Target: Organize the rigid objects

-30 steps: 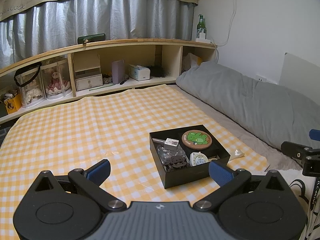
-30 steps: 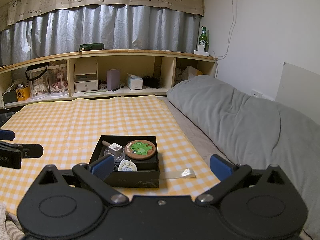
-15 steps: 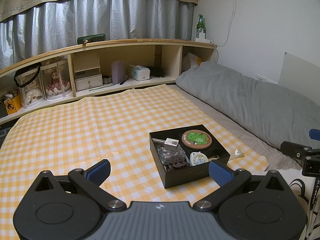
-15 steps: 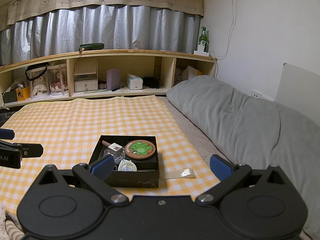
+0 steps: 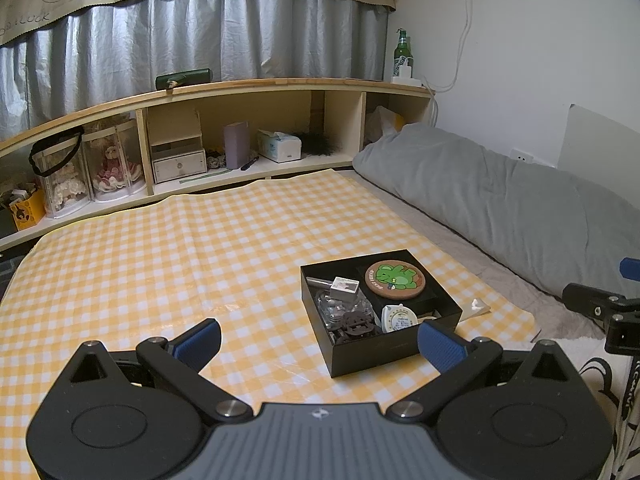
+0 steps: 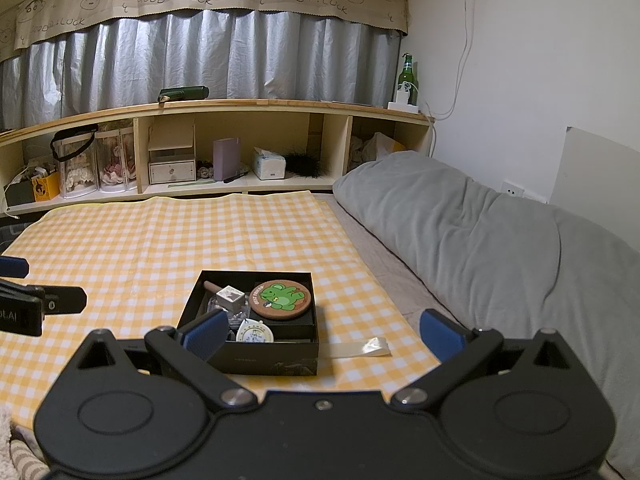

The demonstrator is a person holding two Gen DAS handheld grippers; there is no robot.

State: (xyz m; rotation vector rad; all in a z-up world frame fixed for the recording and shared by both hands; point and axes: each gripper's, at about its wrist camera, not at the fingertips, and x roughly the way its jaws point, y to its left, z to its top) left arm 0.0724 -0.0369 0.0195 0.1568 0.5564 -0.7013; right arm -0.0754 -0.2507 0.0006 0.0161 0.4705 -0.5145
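A black open box [image 5: 394, 350] [image 6: 264, 362] stands on the yellow checked cloth [image 5: 160, 248] [image 6: 160, 236]. In it lie a round coaster with a green frog [image 5: 395, 279] [image 6: 281, 300], a small white cube [image 5: 344, 287] [image 6: 230, 295], a white round gauge [image 5: 398, 318] [image 6: 254, 335], a clear glass piece and a dark brown carved piece [image 5: 354, 322]. My left gripper [image 5: 318, 344] is open and empty, just short of the box. My right gripper [image 6: 322, 336] is open and empty, held over the box's near side.
A clear tape strip [image 6: 360, 348] lies right of the box. A grey pillow [image 5: 500, 200] [image 6: 480, 232] lines the right side. A wooden shelf [image 5: 240, 128] [image 6: 240, 140] with boxes, dolls and a tissue pack runs along the back. A green bottle [image 6: 407, 80] stands on it.
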